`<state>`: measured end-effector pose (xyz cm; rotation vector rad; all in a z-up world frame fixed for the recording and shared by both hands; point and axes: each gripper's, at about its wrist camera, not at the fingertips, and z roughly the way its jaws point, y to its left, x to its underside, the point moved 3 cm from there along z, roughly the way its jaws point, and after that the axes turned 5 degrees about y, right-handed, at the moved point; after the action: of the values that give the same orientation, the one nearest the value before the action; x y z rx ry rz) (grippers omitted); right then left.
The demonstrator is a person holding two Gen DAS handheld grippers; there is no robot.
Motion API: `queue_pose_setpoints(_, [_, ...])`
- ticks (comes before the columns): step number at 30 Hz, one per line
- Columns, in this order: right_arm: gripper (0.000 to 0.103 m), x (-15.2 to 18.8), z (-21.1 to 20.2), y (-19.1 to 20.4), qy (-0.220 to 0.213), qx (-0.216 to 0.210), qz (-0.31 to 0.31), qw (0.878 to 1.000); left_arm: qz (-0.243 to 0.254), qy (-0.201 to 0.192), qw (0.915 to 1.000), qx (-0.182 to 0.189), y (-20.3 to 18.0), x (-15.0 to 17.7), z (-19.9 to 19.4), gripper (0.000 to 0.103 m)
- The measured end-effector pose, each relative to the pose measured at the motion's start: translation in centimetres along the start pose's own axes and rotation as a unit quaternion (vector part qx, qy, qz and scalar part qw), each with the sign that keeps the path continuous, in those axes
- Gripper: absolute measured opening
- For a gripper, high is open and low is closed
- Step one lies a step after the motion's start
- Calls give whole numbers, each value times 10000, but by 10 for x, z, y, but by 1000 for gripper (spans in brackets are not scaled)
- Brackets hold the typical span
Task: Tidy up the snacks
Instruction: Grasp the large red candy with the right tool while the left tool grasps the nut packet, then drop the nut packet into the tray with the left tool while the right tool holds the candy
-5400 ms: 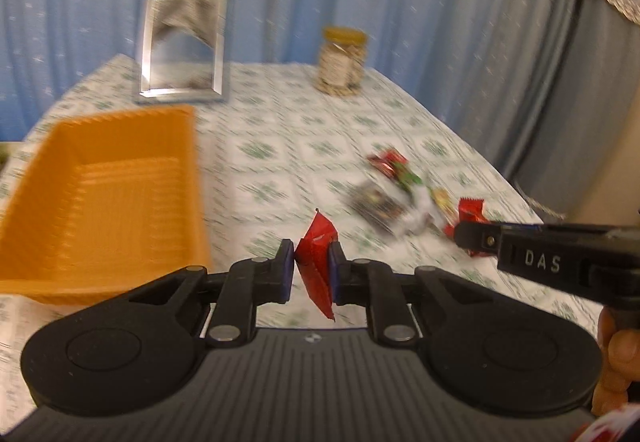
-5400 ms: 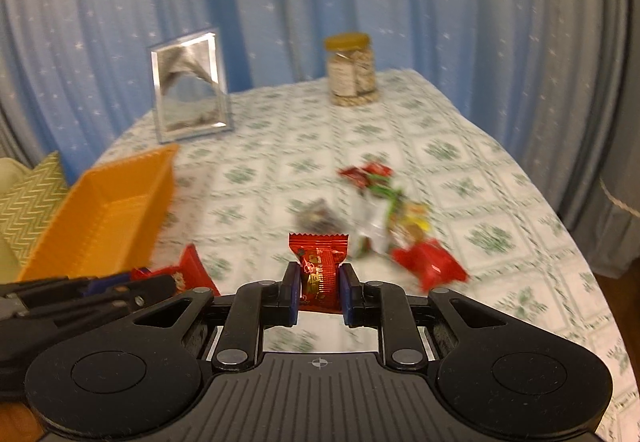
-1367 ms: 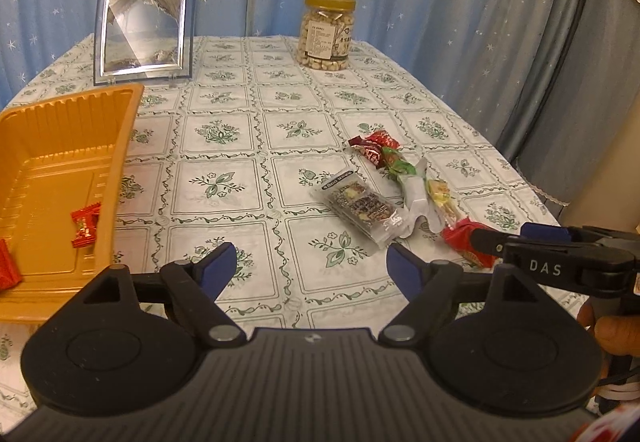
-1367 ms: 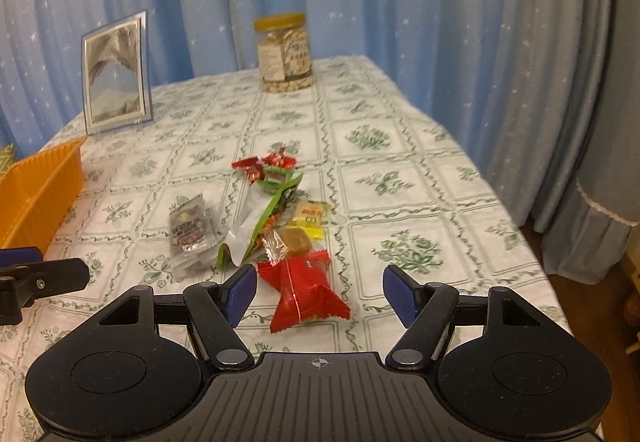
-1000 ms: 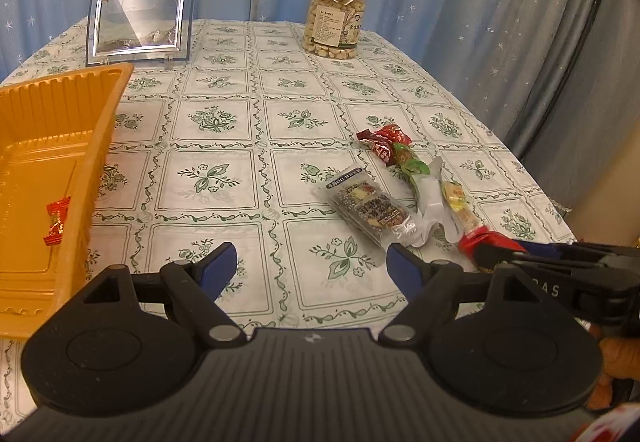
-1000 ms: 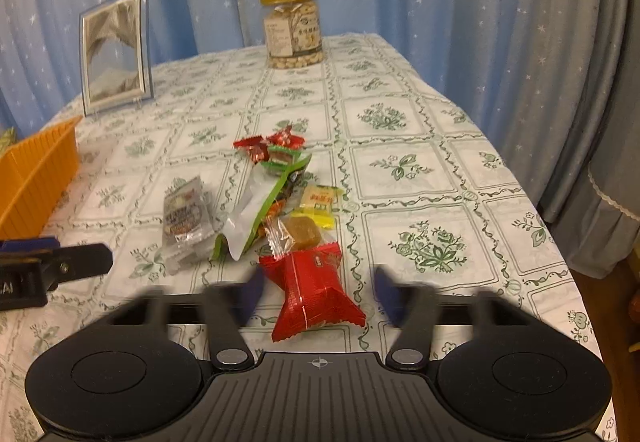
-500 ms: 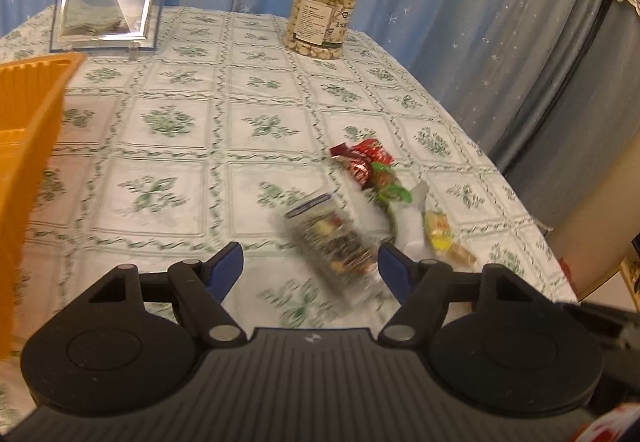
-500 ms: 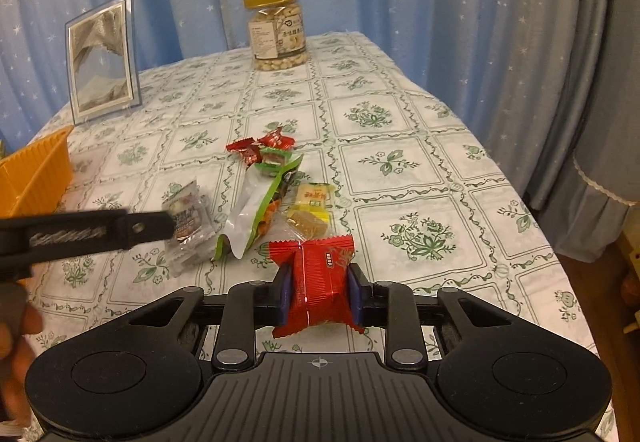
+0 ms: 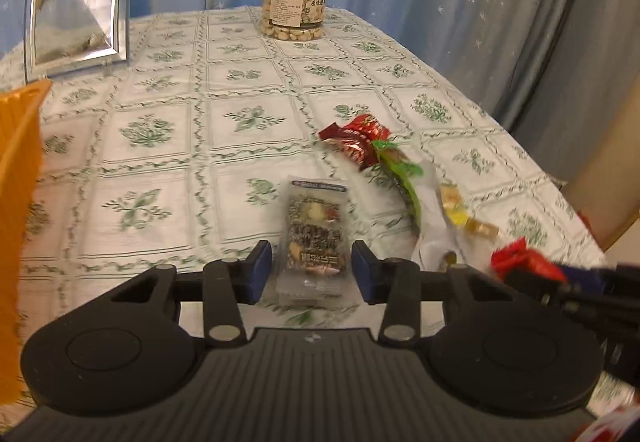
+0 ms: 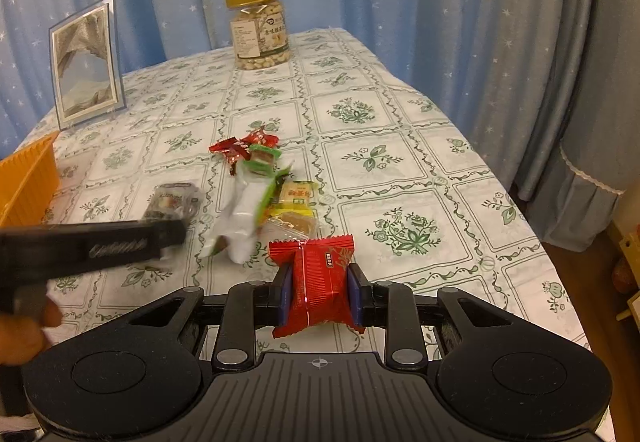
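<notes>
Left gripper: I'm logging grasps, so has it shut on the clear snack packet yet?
Not yet. The left gripper is open; a gap shows on each side of the clear snack packet.

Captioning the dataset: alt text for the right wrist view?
The right hand-held gripper is shut on a red snack packet above a floral tablecloth. Beyond lie more wrapped snacks; the left hand-held gripper reaches in.

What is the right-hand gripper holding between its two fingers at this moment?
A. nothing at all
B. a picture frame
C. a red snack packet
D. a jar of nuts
C. In the right wrist view the right gripper has its blue pads pressed against both sides of a red snack packet, which is pinched in at the middle.
</notes>
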<state>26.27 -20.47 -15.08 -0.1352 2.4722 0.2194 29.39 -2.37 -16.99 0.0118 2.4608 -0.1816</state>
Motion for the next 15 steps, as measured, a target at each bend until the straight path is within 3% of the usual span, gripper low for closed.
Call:
queue_pose_setpoints(11, [29,2,2,7,51,-41,-81,9999,686,-118,9975,-141,-2,-4,14,39])
queue_pose_setpoints(15, [29,3,1,8,52,-37,-88,9999,590,-62,9981,-177,1,2,6,35])
